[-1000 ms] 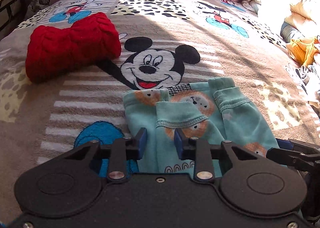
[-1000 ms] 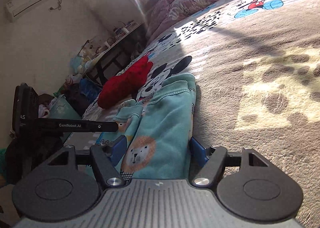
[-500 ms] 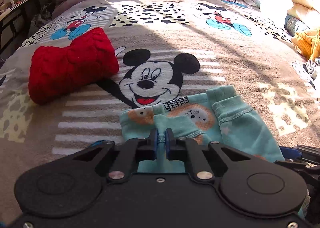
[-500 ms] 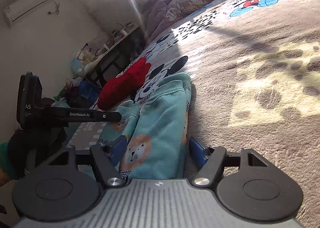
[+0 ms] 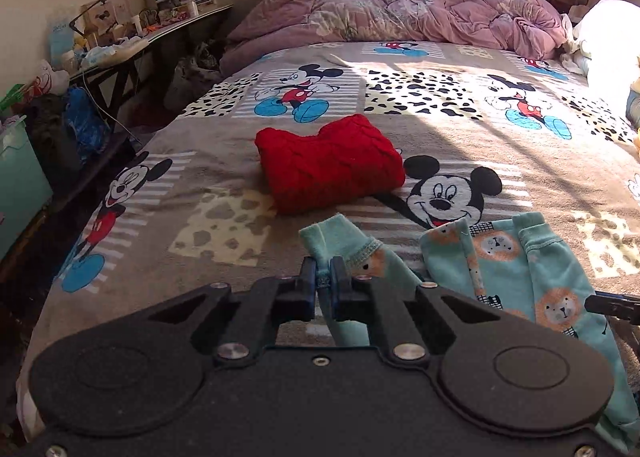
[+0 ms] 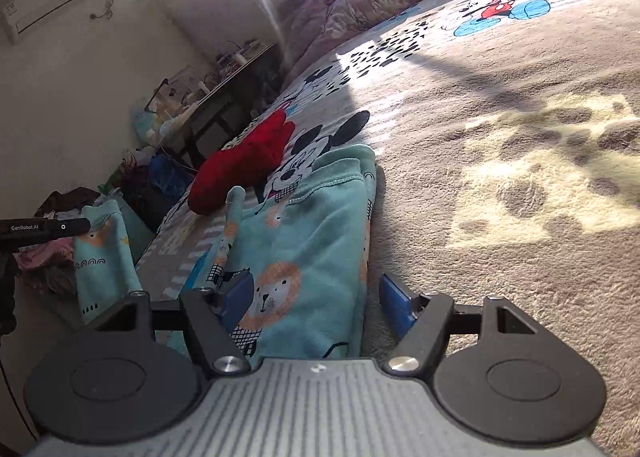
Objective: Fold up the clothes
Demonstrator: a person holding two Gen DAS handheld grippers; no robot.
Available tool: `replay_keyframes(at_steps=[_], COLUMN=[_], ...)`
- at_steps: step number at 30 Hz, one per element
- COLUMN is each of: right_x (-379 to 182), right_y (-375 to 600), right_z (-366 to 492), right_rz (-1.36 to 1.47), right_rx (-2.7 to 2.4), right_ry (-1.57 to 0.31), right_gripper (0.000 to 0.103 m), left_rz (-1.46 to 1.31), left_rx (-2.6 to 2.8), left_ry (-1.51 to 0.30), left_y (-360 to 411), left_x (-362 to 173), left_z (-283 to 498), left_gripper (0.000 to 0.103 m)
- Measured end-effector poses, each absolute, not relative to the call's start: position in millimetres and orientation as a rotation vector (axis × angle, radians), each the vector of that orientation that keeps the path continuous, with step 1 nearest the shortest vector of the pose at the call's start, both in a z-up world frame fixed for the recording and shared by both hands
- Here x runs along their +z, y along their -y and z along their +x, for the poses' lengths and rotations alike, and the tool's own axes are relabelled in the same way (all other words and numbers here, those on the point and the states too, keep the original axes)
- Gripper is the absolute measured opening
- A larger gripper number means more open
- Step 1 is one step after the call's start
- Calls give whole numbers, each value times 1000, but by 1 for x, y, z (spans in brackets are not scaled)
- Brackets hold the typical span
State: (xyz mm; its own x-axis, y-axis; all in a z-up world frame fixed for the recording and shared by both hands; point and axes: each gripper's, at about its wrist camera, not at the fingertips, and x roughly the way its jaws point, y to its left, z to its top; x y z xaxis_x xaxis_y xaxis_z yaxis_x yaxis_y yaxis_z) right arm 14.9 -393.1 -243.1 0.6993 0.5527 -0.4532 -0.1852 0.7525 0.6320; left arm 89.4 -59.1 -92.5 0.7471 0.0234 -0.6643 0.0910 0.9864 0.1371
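Observation:
A teal garment with lion prints point(image 5: 520, 269) lies on the cartoon-mouse blanket point(image 5: 440, 129), near the front edge of the bed. My left gripper point(image 5: 324, 277) is shut on its cuffed sleeve point(image 5: 344, 241), which is raised off the bed and drawn out to the left of the garment's body. In the right wrist view that sleeve point(image 6: 100, 253) hangs from the left gripper point(image 6: 44, 227). My right gripper point(image 6: 316, 297) stands open low over the garment point(image 6: 320, 217), its blue pads either side of the folded cloth. A folded red knit sweater point(image 5: 332, 165) rests further up the bed.
A crumpled pink duvet point(image 5: 400, 13) fills the head of the bed. White bedding point(image 5: 608, 37) is piled at the right. A cluttered desk point(image 5: 120, 45) and a teal bin point(image 5: 16, 185) line the left side, past the bed's edge.
My left gripper closed on the teal sleeve, then rose and swung left, pulling the sleeve off the garment's body. The right gripper kept still.

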Motion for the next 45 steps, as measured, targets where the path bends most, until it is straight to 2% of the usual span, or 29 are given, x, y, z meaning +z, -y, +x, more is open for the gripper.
replay_keyframes(at_steps=[8, 18, 19, 22, 25, 28, 35, 38, 39, 41, 45], right_x=[-247, -247, -247, -249, -249, -248, -249, -249, -250, -251, -253], right_y=[386, 382, 381, 379, 378, 379, 374, 378, 380, 383, 388], right_z=[8, -12, -13, -12, -12, -11, -8, -7, -7, -5, 2], right_rz=[546, 473, 467, 448, 438, 443, 426, 449, 459, 483, 513], right_rx=[436, 432, 429, 421, 419, 415, 416, 424, 427, 436, 454], right_ry=[-683, -658, -655, -649, -645, -642, -636, -637, -637, -639, -647], right_gripper=[70, 69, 69, 69, 69, 68, 68, 67, 67, 65, 64], left_rz=[200, 248, 255, 301, 465, 418, 403, 498, 567, 565, 504], left_rx=[121, 106, 123, 185, 253, 165, -267, -366, -347, -293, -160], left_ry=[-789, -903, -944, -1048, -1042, -1010, -945, -1025, -1089, -1161, -1243], left_y=[-17, -53, -58, -71, -64, -53, 47, 79, 80, 55, -3], left_x=[-105, -138, -147, -172, -181, -173, -178, -203, -215, -222, -208], left_z=[43, 23, 25, 30, 29, 25, 27, 27, 30, 37, 44], left_gripper=[6, 6, 7, 35, 33, 33, 33, 34, 34, 44, 42])
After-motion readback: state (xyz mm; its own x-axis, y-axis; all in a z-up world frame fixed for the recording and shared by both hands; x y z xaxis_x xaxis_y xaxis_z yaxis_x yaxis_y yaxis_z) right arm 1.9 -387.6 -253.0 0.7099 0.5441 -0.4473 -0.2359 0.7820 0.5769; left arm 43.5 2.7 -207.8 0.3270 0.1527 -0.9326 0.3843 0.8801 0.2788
